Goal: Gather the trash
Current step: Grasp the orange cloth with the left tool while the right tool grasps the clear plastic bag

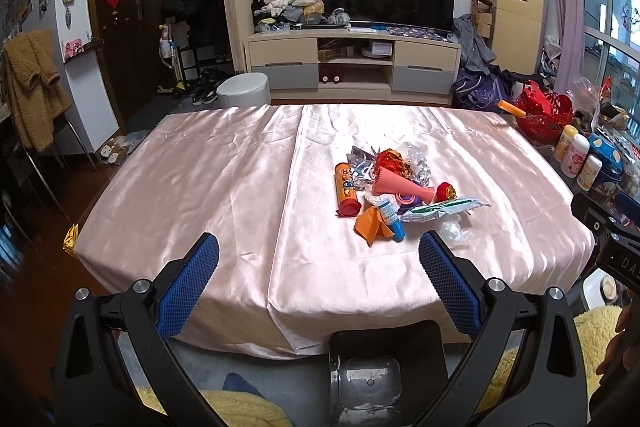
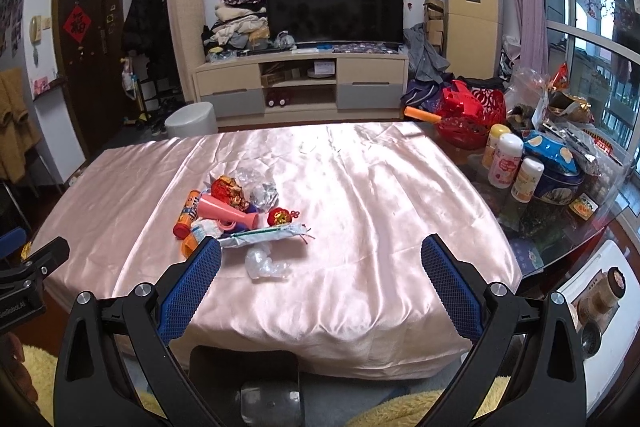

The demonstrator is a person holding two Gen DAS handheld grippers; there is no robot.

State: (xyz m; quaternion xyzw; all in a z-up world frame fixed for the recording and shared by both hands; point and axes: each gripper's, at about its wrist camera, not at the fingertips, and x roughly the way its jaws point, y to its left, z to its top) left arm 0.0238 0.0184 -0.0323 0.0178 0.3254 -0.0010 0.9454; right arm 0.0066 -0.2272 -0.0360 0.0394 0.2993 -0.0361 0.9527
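Note:
A heap of trash (image 1: 394,187) lies on the pink satin cloth (image 1: 224,187), right of centre in the left wrist view. It holds an orange tube (image 1: 345,190), a pink cone (image 1: 400,185), a green and white wrapper (image 1: 442,207), an orange scrap (image 1: 370,223) and clear crumpled plastic (image 1: 454,231). In the right wrist view the same trash heap (image 2: 236,211) sits left of centre, with the clear plastic (image 2: 266,262) nearest. My left gripper (image 1: 319,253) is open over the table's near edge. My right gripper (image 2: 321,255) is open too, nothing between its fingers.
A small bin (image 1: 370,379) with a metal lid stands on the floor below the table's near edge. Bottles (image 2: 508,167), a blue tin (image 2: 558,167) and a red basket (image 2: 468,115) crowd the glass side table on the right. A white stool (image 1: 244,89) stands beyond the far edge.

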